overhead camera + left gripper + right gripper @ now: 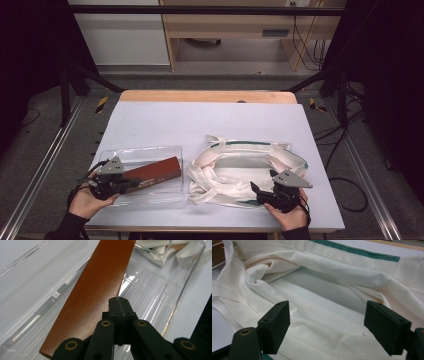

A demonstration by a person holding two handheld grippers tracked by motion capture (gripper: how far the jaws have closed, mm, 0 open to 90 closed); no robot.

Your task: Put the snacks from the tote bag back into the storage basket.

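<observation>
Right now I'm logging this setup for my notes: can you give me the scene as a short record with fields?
surface: pale table
tray: clear plastic tray, front left
box: long brown box lying in the tray
bag: white cloth bag with green trim, mouth open, right of the tray
left gripper: jaws shut, at the near end of the box
right gripper: jaws open over the bag's near edge

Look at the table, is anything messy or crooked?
Yes. The white cloth bag lies crumpled and bunched, its mouth gaping open, with faint yellowish marks inside. The brown box sits slantwise in the clear tray, not square with its walls. Nothing looks spilled or broken.
</observation>
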